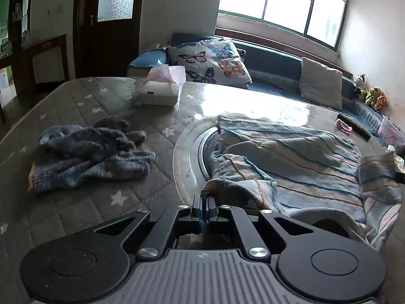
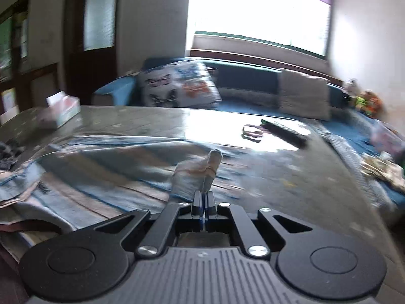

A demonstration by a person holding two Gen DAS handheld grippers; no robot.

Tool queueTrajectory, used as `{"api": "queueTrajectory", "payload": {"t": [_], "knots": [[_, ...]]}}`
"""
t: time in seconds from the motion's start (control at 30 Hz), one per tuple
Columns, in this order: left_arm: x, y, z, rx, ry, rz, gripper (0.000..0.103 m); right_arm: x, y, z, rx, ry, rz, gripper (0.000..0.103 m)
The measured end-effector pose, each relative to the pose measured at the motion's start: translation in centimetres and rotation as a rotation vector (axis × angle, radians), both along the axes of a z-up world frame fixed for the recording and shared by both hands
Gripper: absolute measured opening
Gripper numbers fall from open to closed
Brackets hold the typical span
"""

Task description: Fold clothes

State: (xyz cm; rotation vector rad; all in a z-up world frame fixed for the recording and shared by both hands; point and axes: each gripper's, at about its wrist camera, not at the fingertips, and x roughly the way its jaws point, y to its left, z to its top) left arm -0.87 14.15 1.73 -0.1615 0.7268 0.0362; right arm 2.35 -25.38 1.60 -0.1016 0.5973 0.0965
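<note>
A pale blue striped garment (image 1: 298, 162) lies spread and rumpled over the glass round of the table. My left gripper (image 1: 204, 197) is shut on its near left edge, with a fold of cloth bunched at the fingertips. In the blurred right wrist view the same striped garment (image 2: 101, 177) stretches to the left, and my right gripper (image 2: 204, 195) is shut on a raised pinch of it. A crumpled blue-grey knitted garment (image 1: 88, 152) lies to the left on the star-patterned quilted cover.
A white tissue box (image 1: 159, 88) stands at the back of the table. A black remote (image 2: 286, 129) and a pink item (image 2: 251, 133) lie far right. A sofa with a butterfly cushion (image 1: 215, 60), a grey cushion (image 1: 321, 82) and plush toys (image 1: 372, 93) is behind.
</note>
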Motion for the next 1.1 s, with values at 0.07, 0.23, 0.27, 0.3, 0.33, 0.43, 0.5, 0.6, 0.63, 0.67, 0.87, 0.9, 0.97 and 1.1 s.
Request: {"api": "queueTrajectory", "payload": {"t": [0.07,0.23,0.27,0.3,0.33,0.43,0.5,0.6,0.63,0.67,0.87,0.9,0.97,1.1], "knots": [[-0.9,0.3,0.1,-0.020,0.013,-0.008,0.003,-1.7,-2.3,0.3,0.017,0.014,-0.045,0.001],[-3.2,0.7,-0.3,-0.050,0.067,-0.040,0.003,-4.9,-6.2,-0.5,0.037,0.101,-0.118,0.002],[-3.6,0.6,-0.4,-0.048,0.082,-0.049,0.003,-5.3,-6.6,-1.0,0.036,0.123,-0.123,0.002],[-4.0,0.6,-0.6,-0.043,0.100,-0.056,0.003,-5.4,-7.0,-1.3,0.036,0.147,-0.124,0.004],[-4.3,0.6,-0.7,-0.037,0.110,-0.060,0.004,-5.6,-7.4,-1.8,0.039,0.179,-0.130,0.005],[-5.2,0.8,-0.3,-0.005,0.117,-0.086,0.007,-5.6,-8.2,-1.8,0.032,0.197,-0.133,0.010],[-5.7,1.2,0.3,0.019,0.111,-0.092,0.007,-5.4,-8.5,-1.1,0.004,0.178,-0.140,0.014],[-5.7,1.7,1.1,0.044,0.100,-0.089,0.007,-4.5,-8.4,0.2,-0.017,0.147,-0.120,0.014],[-5.5,1.9,1.4,0.049,0.095,-0.086,0.007,-4.0,-8.3,0.4,-0.018,0.138,-0.109,0.015],[-5.3,2.1,1.6,0.054,0.091,-0.083,0.007,-3.6,-8.1,0.7,-0.017,0.131,-0.097,0.015],[-0.3,1.9,2.2,0.053,0.053,-0.060,0.007,0.6,-5.3,1.1,0.020,0.120,0.017,0.019],[0.9,1.8,2.2,0.052,0.048,-0.062,0.007,1.4,-4.8,1.0,0.027,0.126,0.031,0.020],[3.6,1.6,2.1,0.042,0.046,-0.065,0.007,3.6,-3.7,0.7,0.044,0.150,0.066,0.024],[8.9,1.4,1.6,0.046,0.053,-0.060,0.012,7.8,-2.3,-0.4,0.071,0.199,0.085,0.026]]}}
